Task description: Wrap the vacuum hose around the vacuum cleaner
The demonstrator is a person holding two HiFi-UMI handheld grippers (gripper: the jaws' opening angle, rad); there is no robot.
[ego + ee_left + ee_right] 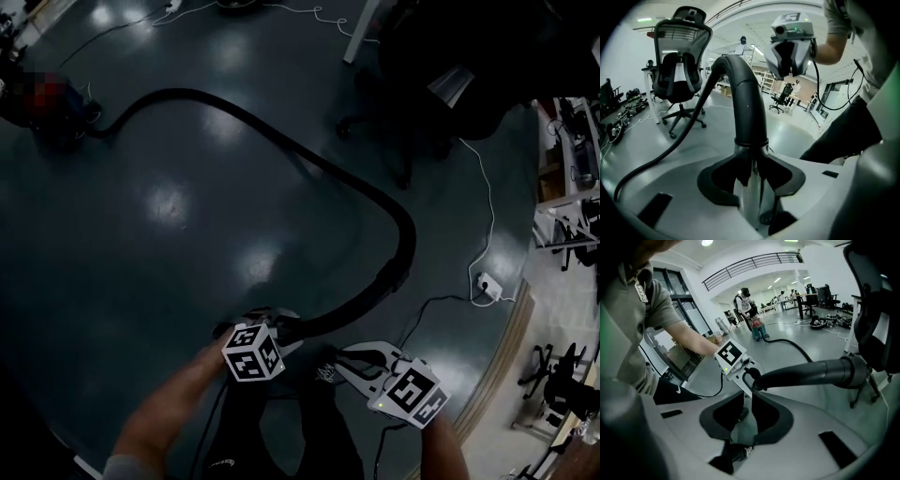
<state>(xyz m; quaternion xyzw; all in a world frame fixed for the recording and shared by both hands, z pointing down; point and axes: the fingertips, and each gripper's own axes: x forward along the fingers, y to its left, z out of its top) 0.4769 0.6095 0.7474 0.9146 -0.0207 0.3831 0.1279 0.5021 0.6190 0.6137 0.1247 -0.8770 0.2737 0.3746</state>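
A dark, glossy floor (pixel 187 234) filled the head view, with a black office chair (pixel 679 70) standing on it beyond the hose. The vacuum hose (pixel 405 239) lay across that floor in one long loop: it left the vacuum cleaner (pixel 758 330), which stood far off at the upper left of the head view, well apart from both grippers. From there it arched to the right, bent back sharply near the chair and ran in to the person's hands at the bottom edge. Its near end was lifted off the floor and ended in a black cuff over a shiny metal tube (pixel 749 187). The left gripper (pixel 751 161) had its jaws closed on that tube just below the cuff, so the hose rose straight up out of them and curved away to the left in its own view. The right gripper (pixel 749 401) sat just beside the left one, its jaws drawn in narrow around a pale, thin length that ran on towards the hose's end at the left gripper; it appeared to be the same tube, though this was not sharp. A white cable (pixel 489 202) trailed over the floor to a small white socket (pixel 486 284) at the right.
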